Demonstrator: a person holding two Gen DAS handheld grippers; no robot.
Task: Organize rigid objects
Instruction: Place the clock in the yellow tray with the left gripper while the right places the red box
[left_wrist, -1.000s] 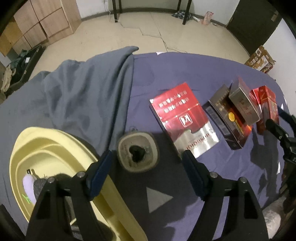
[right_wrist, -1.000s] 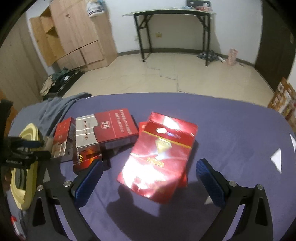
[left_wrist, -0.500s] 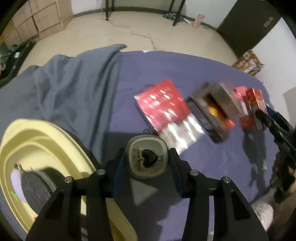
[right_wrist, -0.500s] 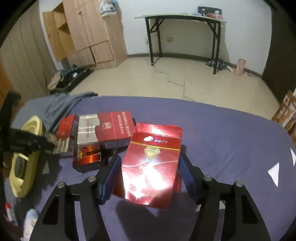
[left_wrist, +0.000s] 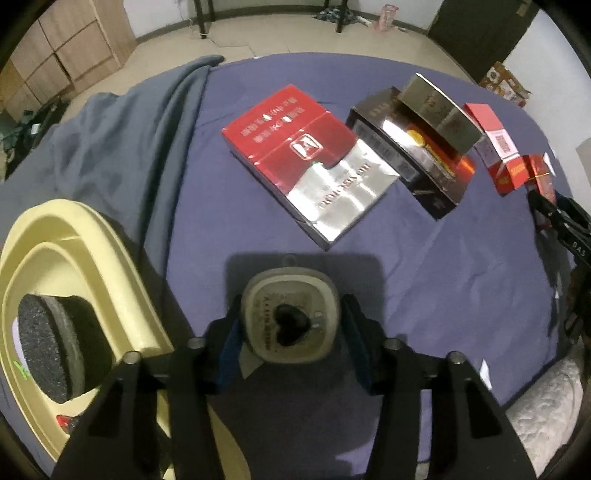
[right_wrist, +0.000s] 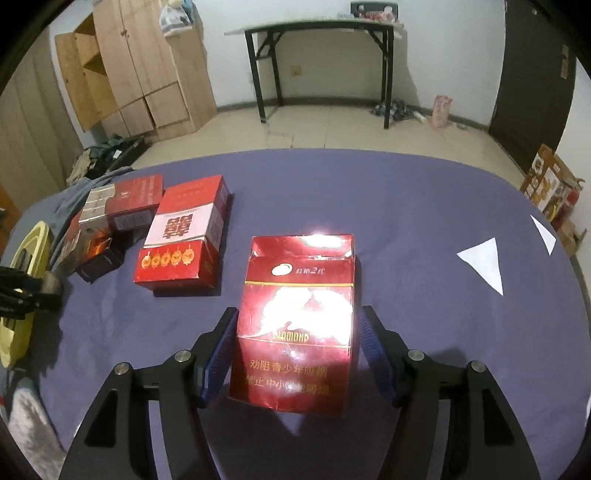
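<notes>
Gleaming under glare, red carton (right_wrist: 295, 325) (gold lettering) sits in right gripper (right_wrist: 297, 354).

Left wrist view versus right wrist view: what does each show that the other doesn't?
Only the left wrist view: the left gripper clamping a small beige tin, and a dark round pad inside the yellow basin. Only the right: the right gripper closed on a red Diamond carton. Both: the red-and-silver carton.
</notes>
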